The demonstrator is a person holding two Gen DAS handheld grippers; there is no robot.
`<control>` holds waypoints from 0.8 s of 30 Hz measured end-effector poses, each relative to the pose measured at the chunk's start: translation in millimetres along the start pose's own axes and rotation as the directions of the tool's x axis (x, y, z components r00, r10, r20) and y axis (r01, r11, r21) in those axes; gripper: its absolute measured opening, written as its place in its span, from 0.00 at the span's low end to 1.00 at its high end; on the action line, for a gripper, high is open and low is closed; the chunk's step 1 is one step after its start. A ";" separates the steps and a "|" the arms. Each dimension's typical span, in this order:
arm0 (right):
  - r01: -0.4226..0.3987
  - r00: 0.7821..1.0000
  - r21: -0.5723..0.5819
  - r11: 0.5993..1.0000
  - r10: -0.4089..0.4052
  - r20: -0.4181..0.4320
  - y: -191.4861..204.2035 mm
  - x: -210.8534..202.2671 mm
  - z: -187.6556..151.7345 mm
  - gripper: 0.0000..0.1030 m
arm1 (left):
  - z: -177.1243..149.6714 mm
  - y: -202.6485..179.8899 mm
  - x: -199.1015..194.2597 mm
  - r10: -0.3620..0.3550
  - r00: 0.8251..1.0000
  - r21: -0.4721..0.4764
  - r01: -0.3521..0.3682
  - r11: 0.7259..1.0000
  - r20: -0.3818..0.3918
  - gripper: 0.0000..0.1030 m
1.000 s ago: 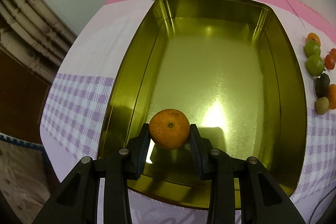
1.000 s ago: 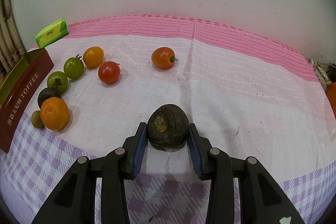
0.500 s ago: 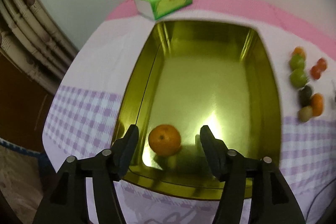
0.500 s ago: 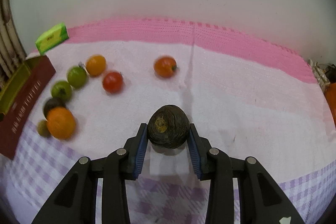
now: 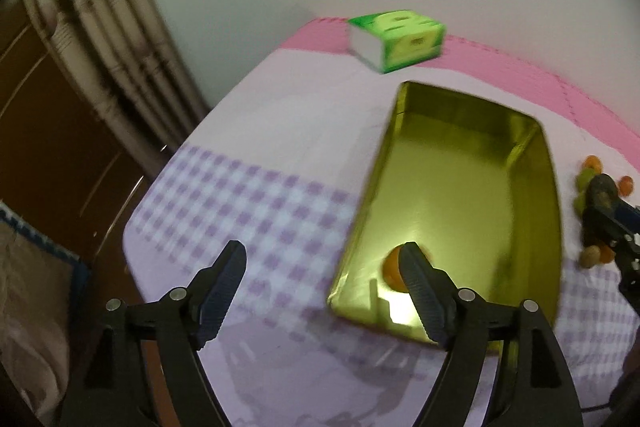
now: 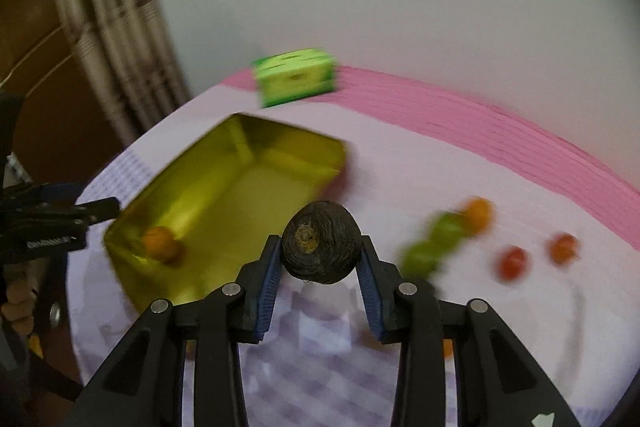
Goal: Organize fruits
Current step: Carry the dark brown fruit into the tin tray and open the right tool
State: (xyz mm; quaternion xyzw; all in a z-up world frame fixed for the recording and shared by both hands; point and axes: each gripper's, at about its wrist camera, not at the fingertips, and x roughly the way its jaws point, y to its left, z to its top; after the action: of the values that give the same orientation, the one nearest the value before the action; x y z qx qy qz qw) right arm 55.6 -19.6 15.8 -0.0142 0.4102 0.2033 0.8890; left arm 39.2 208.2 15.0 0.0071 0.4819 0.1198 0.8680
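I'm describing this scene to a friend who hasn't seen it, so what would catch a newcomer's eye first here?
First, the dark wrinkled fruit gripped in the right gripper, in the middle foreground of the right wrist view. Next, the shiny gold tin on the checked cloth to its left, with one orange lying in its near corner. The left gripper stands open and empty beside the tin, its jaws having just been opening.

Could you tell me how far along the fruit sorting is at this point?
Done: one orange lies in the gold tin, and the left tongs, which have just been opening, are empty. In hand: the right tongs grip a dark fruit beside the tin. Left: green, orange and red fruits on the cloth.
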 end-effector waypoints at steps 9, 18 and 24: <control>-0.046 0.994 -0.167 0.985 0.029 -0.105 68.2 53.6 15.6 0.33 | -9.8 31.5 10.0 0.024 0.998 -0.107 -0.030 0.994 -0.062 0.77; -0.021 0.982 -0.236 0.972 -0.025 -0.188 85.6 91.6 12.2 0.33 | -9.7 35.9 17.1 0.025 0.995 -0.128 -0.037 0.991 -0.093 0.77; -0.010 0.976 -0.251 0.968 -0.045 -0.212 86.7 101.2 10.0 0.34 | -9.8 36.8 16.8 0.027 0.995 -0.129 -0.040 0.991 -0.098 0.77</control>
State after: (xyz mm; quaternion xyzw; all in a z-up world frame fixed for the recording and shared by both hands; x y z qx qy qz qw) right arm 89.3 97.2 -39.6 -0.1519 0.4753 0.2429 0.8319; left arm 32.1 246.5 0.4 -0.0474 0.5138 0.1659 0.8404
